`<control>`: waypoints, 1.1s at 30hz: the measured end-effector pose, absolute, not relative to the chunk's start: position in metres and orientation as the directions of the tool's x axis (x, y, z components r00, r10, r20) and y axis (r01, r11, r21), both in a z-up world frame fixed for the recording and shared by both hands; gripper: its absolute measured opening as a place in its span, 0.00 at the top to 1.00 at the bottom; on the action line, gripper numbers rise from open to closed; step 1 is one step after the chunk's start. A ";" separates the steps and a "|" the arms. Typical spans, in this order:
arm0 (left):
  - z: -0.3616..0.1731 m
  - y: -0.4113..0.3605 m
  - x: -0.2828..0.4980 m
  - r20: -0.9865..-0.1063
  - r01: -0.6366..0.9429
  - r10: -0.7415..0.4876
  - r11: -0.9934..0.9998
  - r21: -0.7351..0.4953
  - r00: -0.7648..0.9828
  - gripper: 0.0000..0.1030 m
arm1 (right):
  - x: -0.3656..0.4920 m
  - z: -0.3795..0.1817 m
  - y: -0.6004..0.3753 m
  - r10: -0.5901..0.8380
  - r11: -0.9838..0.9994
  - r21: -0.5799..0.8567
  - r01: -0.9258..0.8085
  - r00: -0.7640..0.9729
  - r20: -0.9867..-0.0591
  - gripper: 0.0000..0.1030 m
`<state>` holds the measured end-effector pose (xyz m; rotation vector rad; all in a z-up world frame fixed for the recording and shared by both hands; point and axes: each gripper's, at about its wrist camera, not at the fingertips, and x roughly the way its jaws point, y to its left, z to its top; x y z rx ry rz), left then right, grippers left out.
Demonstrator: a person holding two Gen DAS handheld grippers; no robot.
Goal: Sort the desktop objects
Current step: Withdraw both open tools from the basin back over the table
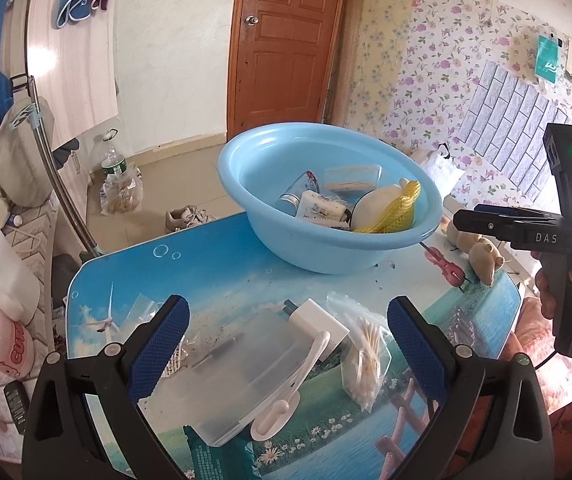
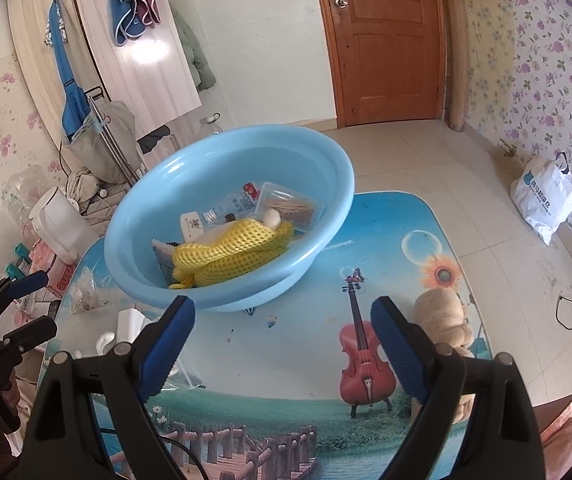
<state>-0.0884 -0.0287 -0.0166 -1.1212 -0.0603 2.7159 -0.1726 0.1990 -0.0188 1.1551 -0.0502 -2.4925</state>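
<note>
Already the basin (image 1: 286, 248) at twelve o'clock holds several items, while a clear box (image 1: 241, 376), charger (image 1: 318, 324) and swab bag (image 1: 366, 364) wait on the table (image 1: 221, 276) between the left gripper's (image 1: 286, 344) parted jaws, the right gripper (image 2: 281, 344) equally wide and empty.

brown wooden door (image 2: 386, 40) in the far wall, floral wallpaper (image 2: 546, 80) to its right, pale tiled floor (image 2: 426, 168) below it, towels on hooks (image 2: 135, 0) left of it, white shopping bag (image 2: 546, 200) against the wallpaper, sunlight glare on the left wall panel
</note>
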 end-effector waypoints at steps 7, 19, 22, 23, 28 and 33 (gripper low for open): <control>-0.018 -0.034 -0.085 -0.687 -0.160 0.191 -0.981 -0.110 -0.701 0.03 | -0.174 -0.017 0.204 -0.358 -0.927 0.201 0.316 -0.594 -0.720 0.12; -0.038 -0.063 -0.073 -0.709 -0.105 0.153 -0.988 -0.110 -0.689 0.03 | -0.176 -0.024 0.213 -0.340 -0.936 0.204 0.285 -0.591 -0.732 0.12; -0.045 -0.073 -0.069 -0.715 -0.082 0.147 -0.989 -0.125 -0.684 0.03 | -0.176 -0.027 0.213 -0.340 -0.936 0.208 0.283 -0.584 -0.737 0.12; -0.048 -0.076 -0.068 -0.718 -0.070 0.145 -0.989 -0.133 -0.680 0.03 | -0.177 -0.029 0.213 -0.344 -0.935 0.213 0.283 -0.580 -0.739 0.12; -0.062 -0.088 -0.062 -0.735 -0.034 0.139 -0.987 -0.156 -0.664 0.03 | -0.176 -0.034 0.205 -0.353 -0.930 0.216 0.297 -0.560 -0.750 0.12; -0.067 -0.096 -0.059 -0.740 -0.014 0.134 -0.986 -0.166 -0.659 0.03 | -0.175 -0.035 0.199 -0.353 -0.929 0.211 0.305 -0.555 -0.753 0.12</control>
